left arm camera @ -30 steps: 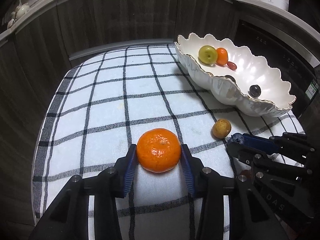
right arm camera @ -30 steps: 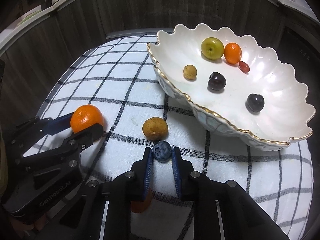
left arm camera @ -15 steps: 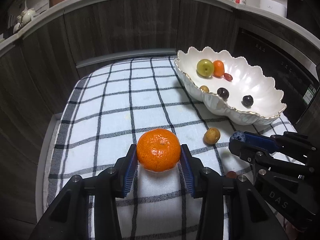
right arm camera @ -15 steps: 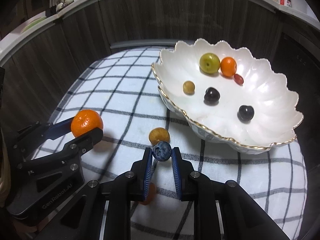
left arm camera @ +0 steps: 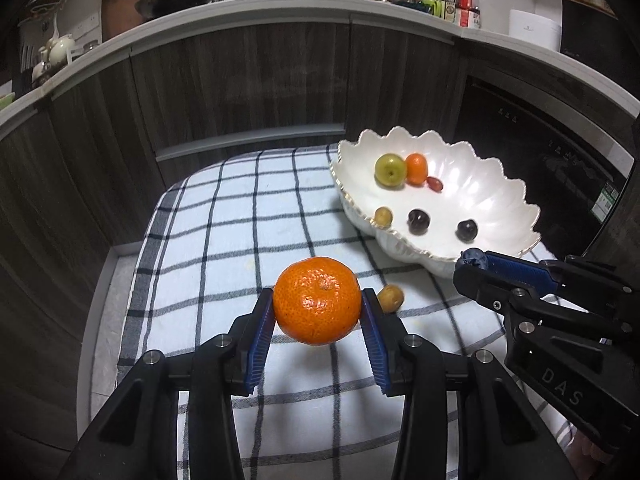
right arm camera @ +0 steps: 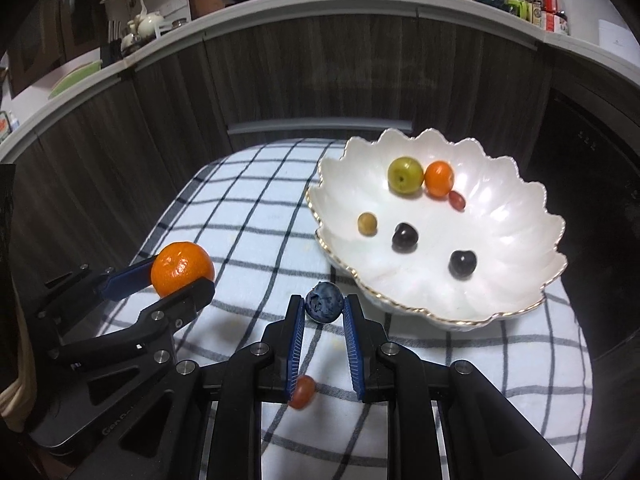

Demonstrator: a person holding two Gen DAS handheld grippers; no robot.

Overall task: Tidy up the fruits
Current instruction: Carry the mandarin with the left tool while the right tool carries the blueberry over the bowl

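Left wrist view: a mandarin (left arm camera: 317,300) is clamped in the left hand-held gripper (left arm camera: 318,320), a blueberry (right arm camera: 324,302) in the right hand-held gripper (right arm camera: 324,314), both above the worktop. Carrying is judged underway; release is needed over the bowl (left arm camera: 496,184) at two o'clock.

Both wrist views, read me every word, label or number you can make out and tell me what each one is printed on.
"DAS": on the body of the right hand-held gripper, seen in the left wrist view.
"Gen", then letters cut off: on the body of the left hand-held gripper, seen in the right wrist view.
Bottle labels on the counter: too small to read.
Green sticker on the dark appliance: too blurred to read.
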